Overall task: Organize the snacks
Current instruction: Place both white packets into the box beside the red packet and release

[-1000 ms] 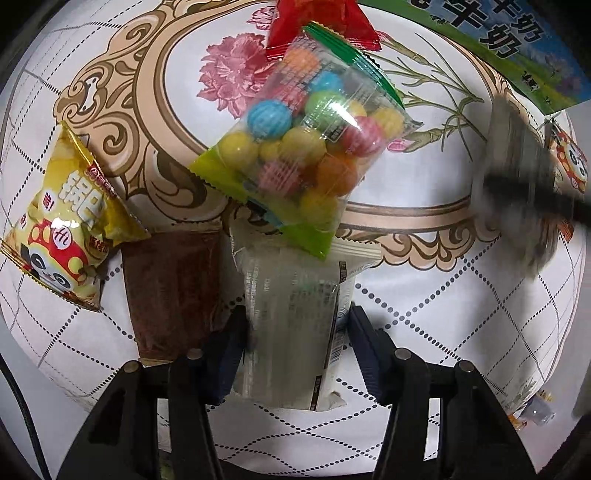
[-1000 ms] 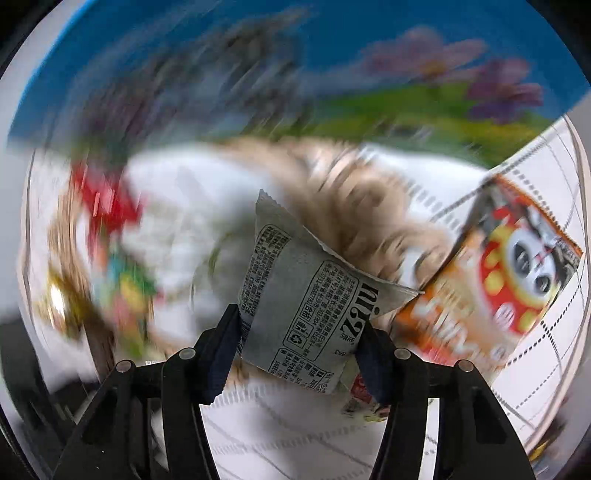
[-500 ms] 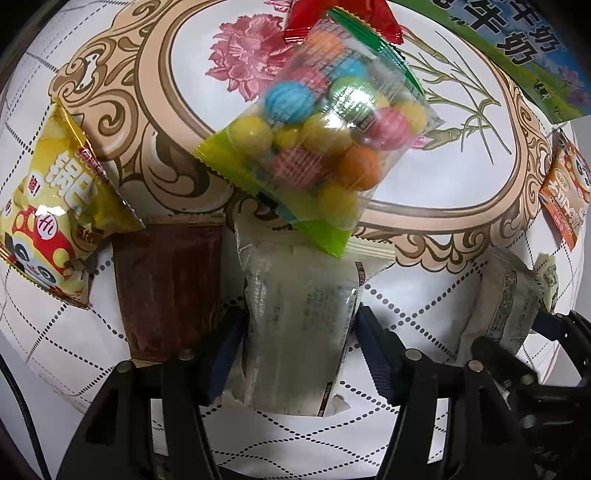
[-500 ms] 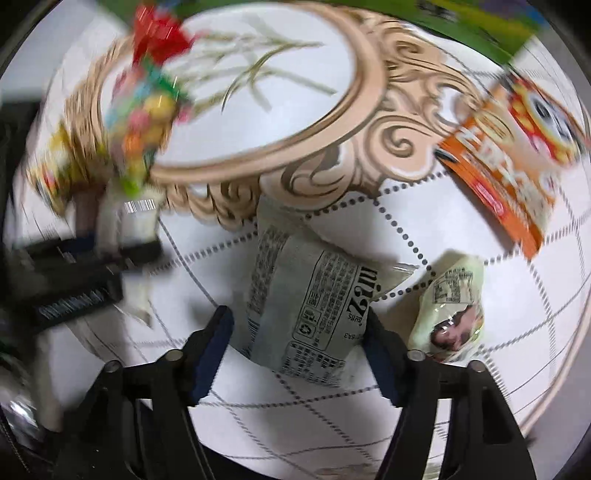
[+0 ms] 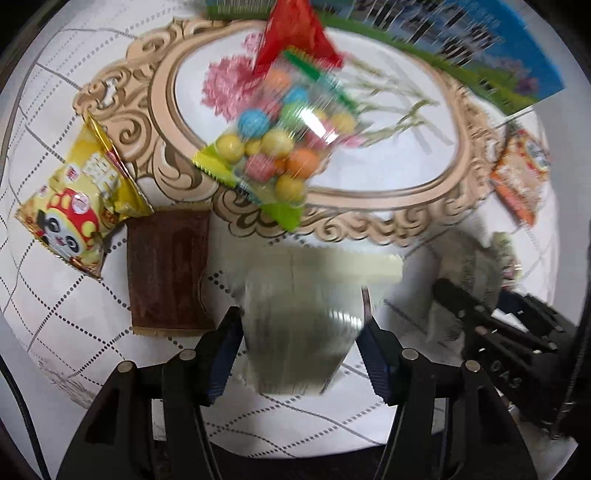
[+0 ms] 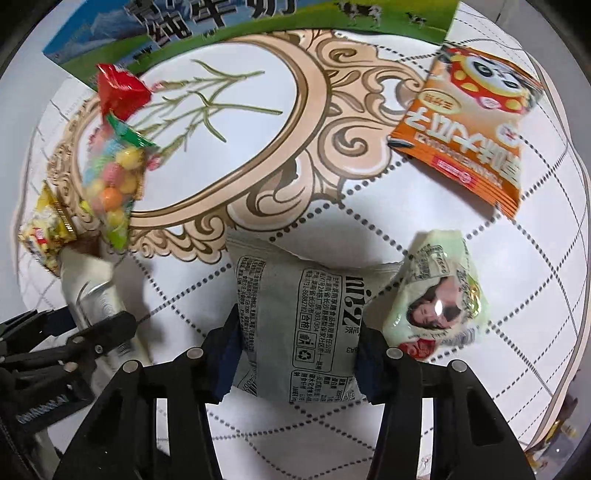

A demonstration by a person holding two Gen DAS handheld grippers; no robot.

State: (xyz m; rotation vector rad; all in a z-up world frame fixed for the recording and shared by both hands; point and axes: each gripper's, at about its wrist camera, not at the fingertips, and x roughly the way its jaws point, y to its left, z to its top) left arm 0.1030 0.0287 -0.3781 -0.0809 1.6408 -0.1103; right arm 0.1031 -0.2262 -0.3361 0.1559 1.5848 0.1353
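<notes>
My left gripper [image 5: 301, 334] is shut on a clear silvery snack packet [image 5: 306, 314], held just above the table; it also shows in the right wrist view [image 6: 92, 291]. My right gripper [image 6: 297, 343] is shut on a grey printed snack packet [image 6: 299, 317], low over the table. The right gripper appears at the right of the left wrist view [image 5: 491, 317]. A candy-ball bag [image 5: 280, 151] lies on the ornate oval print. A brown packet [image 5: 168, 269] and a yellow panda packet [image 5: 81, 199] lie to the left.
An orange panda packet [image 6: 476, 125] lies at the right and a pale green wrapped snack [image 6: 439, 295] lies right beside the grey packet. A red packet [image 5: 291, 33] and a blue-green milk carton [image 6: 236, 29] sit at the back. The table edge runs along the front.
My left gripper has pulled back with the clear packet, out from under the candy bag. My right gripper has swung down beside the pale green snack, still holding the grey packet.
</notes>
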